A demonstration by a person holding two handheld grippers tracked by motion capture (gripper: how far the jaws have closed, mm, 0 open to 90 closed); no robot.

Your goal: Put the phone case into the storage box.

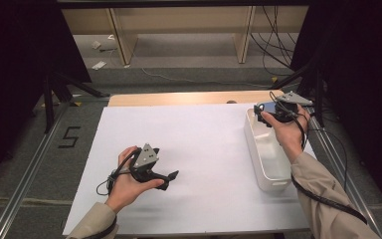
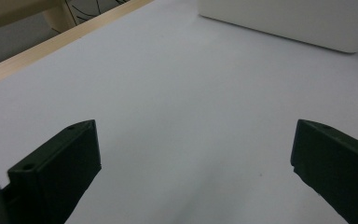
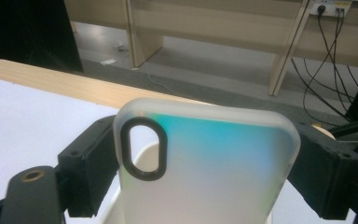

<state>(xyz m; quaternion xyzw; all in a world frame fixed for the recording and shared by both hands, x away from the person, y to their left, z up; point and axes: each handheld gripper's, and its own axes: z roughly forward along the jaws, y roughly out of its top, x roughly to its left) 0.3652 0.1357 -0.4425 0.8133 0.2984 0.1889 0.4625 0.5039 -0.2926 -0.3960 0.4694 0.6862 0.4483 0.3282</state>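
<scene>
Phone case (image 3: 205, 168) (gripped) above tub (image 1: 266, 149).

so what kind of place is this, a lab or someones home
Most likely a lab or recording workspace, not a home: a white-covered table stands between dark stand legs, a number 5 marking is on the floor, loose cables trail behind, and each hand holds a gripper.

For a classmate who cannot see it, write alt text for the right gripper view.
A translucent phone case with an oval camera cut-out is clamped between the right gripper's two black jaws, above the end of a white tray. Behind lie the white table, its wooden edge and a floor with cables.
</scene>
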